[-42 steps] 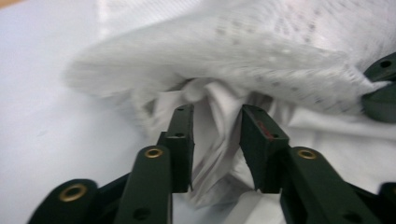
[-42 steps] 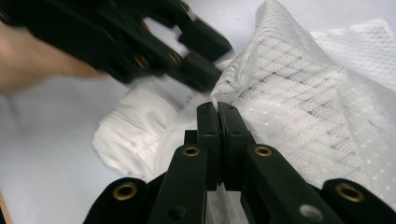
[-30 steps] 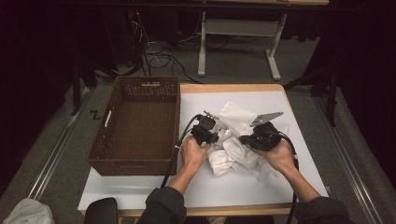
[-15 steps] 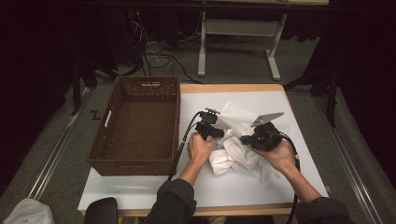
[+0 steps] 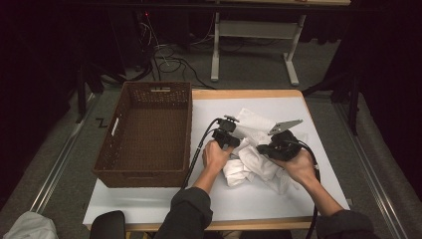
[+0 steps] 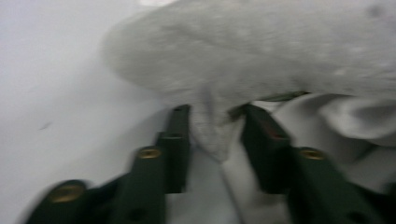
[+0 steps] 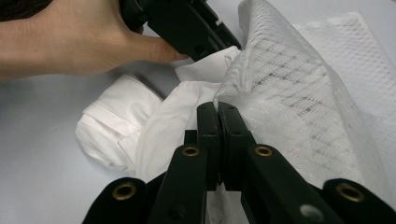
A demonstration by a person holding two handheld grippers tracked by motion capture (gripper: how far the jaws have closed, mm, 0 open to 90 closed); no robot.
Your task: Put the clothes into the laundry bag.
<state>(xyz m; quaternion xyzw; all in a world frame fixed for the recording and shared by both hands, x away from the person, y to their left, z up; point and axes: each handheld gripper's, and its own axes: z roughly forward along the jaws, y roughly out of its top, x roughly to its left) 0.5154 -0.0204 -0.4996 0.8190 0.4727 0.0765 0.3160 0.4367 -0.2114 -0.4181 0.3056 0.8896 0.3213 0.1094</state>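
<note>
White-topped wooden table on grey floor, dark room. Crumpled white cloth lies right of the brown wicker basket. Left tool closing around a fold; right tool clamped on cloth.

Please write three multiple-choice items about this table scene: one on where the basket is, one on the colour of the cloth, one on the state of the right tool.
1. Where does the wicker basket stand?
A. left of the hands
B. right of the hands
C. on the floor

2. What colour is the crumpled cloth?
A. red
B. white
C. black

3. How do the jaws of the right tool stand?
A. wide open above the table
B. closed together against the cloth
C. closed on the basket rim

Answers: 1 A, the high view shows it at the table's left side. 2 B, it looks white in all views. 3 B, the right gripper view shows the jaws together at a mesh fold.
</note>
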